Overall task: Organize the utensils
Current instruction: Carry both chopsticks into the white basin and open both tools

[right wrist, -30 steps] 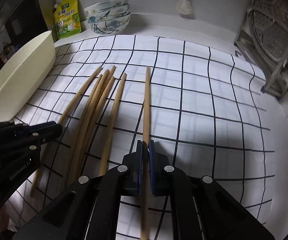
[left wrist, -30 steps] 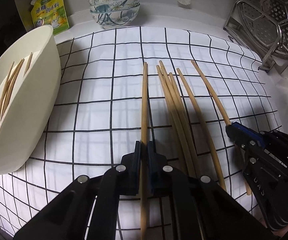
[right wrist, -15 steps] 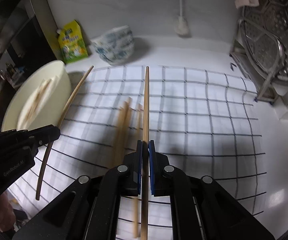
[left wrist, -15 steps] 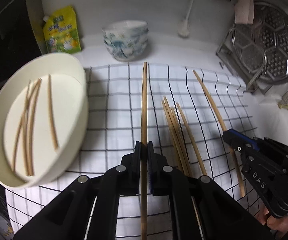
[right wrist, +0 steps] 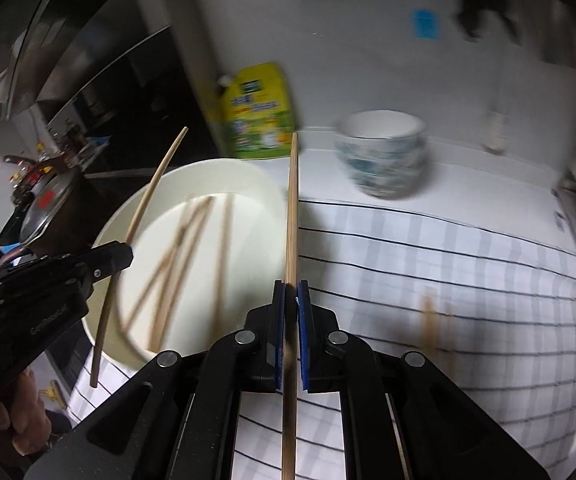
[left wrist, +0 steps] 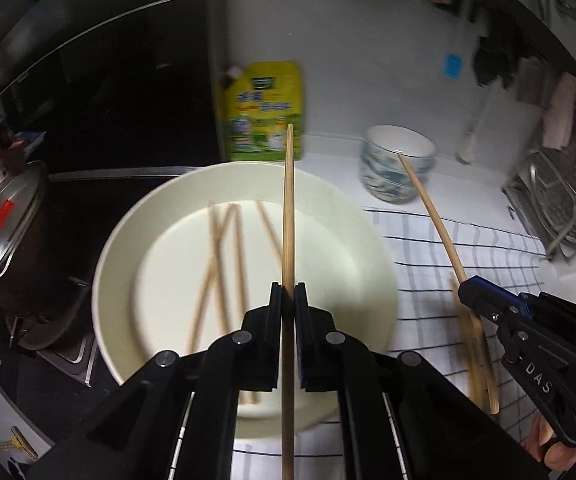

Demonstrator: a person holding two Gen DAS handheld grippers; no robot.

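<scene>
Left tongs [left wrist: 288, 296], right tongs [right wrist: 291, 296] each clamped on chopstick; white basin [left wrist: 128, 240] beside checked cloth [left wrist: 488, 264], white counter [left wrist: 328, 152].

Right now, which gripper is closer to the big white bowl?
Left. The left gripper holds its chopstick directly above the white bowl. The right gripper holds its chopstick beside the bowl's rim, over the checked cloth.

Two long pale wooden chopsticks are held in the air, one [left wrist: 288, 216] above the cream bowl [left wrist: 120, 248] and one [right wrist: 291, 216] over its right rim, while several more [left wrist: 224, 264] lie crisscrossed inside it and a few [right wrist: 428, 320] lie on the checked cloth right of it.
</scene>
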